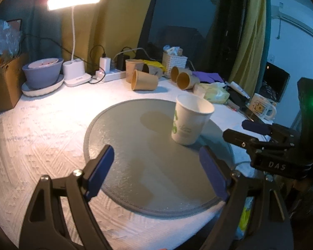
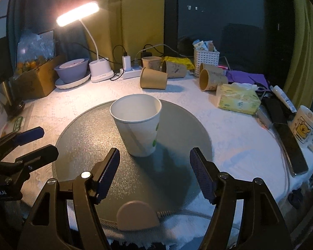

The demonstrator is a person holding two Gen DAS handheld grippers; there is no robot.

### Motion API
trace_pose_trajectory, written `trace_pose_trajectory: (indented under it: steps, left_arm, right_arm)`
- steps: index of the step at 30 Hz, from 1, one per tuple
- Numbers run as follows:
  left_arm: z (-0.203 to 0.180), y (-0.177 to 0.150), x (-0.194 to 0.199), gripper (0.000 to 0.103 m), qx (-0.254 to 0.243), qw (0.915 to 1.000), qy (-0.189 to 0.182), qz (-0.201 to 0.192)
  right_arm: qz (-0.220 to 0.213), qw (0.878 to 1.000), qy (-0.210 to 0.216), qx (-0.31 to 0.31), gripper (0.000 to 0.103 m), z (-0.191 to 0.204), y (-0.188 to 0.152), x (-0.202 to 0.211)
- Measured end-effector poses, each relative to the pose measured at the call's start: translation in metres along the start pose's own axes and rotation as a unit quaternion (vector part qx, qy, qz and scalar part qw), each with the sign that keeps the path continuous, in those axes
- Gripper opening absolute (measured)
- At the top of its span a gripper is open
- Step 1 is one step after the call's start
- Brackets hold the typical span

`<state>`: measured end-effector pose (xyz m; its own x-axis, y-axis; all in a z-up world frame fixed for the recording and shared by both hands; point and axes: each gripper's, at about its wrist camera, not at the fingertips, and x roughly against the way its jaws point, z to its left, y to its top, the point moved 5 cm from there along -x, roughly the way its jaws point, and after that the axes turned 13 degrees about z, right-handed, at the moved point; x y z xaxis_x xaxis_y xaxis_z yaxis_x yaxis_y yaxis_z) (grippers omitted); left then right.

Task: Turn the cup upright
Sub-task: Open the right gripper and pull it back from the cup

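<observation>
White paper, printed with a little green, the cup (image 2: 137, 125) stands mouth-up on the round grey mat (image 2: 83, 145) in the middle of the table, so the flip itself looks done; nothing is holding it, and what remains, by my reckoning, is only for the grippers to draw away. Going from left to right: the left gripper (image 1: 156, 170) hovers low over the near-left part of the mat, its blue-padded fingers spread wide with nothing between them, the cup off ahead and to its right. The cup comes next, sitting a touch tilted in the fisheye though its base seems flat on the mat. The right gripper (image 2: 154, 175) points straight at it from just behind, jaws wide apart and empty, close but not touching. Brown paper cups (image 2: 154, 80) lie tipped over further back near the lamp (image 2: 78, 16).
</observation>
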<state>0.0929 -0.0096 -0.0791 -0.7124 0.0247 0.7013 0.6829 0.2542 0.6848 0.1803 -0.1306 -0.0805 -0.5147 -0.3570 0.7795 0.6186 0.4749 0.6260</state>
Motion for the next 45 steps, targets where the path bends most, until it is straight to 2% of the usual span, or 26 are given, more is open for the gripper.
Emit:
trace_pose_trajectory:
  steps: [21,25,45]
  left_arm:
    - [-0.027,0.011,0.053,0.085,-0.038,0.9977,0.009,-0.056]
    - [-0.031,0.013,0.061,0.094,-0.04,0.997,0.007,-0.066]
    - [-0.04,0.029,0.106,0.094,-0.057,0.9905,0.025,-0.122]
  right_arm:
    - [-0.05,0.999,-0.015,0.004,0.073,0.001,0.001,0.068]
    - [-0.06,0.998,-0.018,0.007,0.073,0.003,0.001,0.08]
    - [-0.113,0.993,-0.01,0.019,0.073,0.015,0.013,0.135]
